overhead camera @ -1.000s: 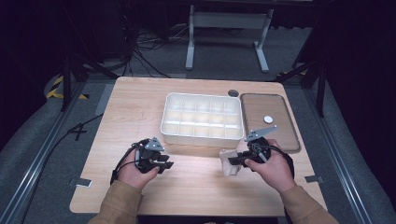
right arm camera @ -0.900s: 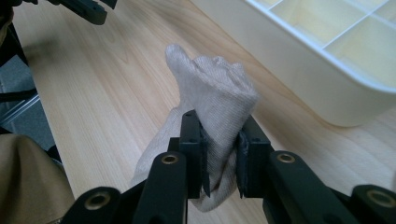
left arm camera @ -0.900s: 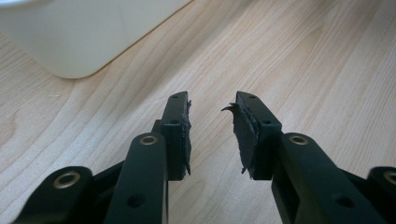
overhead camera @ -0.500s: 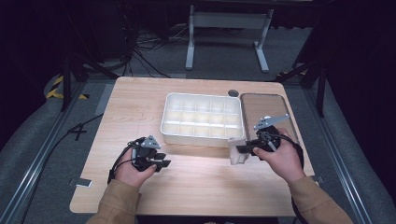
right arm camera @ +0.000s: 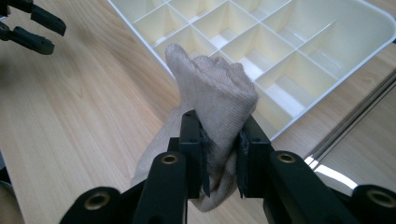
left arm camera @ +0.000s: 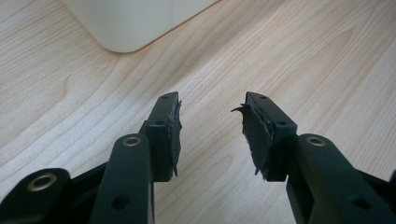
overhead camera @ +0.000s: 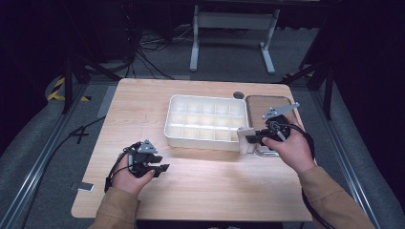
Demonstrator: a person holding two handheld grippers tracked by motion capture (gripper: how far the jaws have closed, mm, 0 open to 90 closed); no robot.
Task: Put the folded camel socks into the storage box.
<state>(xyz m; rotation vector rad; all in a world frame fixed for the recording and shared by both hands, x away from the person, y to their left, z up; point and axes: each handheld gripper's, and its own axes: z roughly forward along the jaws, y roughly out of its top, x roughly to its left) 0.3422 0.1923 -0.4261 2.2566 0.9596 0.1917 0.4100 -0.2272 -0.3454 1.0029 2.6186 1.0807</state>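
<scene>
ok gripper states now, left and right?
Left gripper: open, nothing between the fingers, which have just been opening.
Right gripper: shut on a beige sock.

High view looked down from above me; my finger cameras sat close over the surface (overhead camera: 200, 181), both catching the tray (overhead camera: 206, 122).

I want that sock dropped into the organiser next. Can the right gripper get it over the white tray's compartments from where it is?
Probably yes. The right gripper holds the beige sock just off the white tray's near right corner, its compartments look empty, and nothing lies between. The left gripper is well aside.
</scene>
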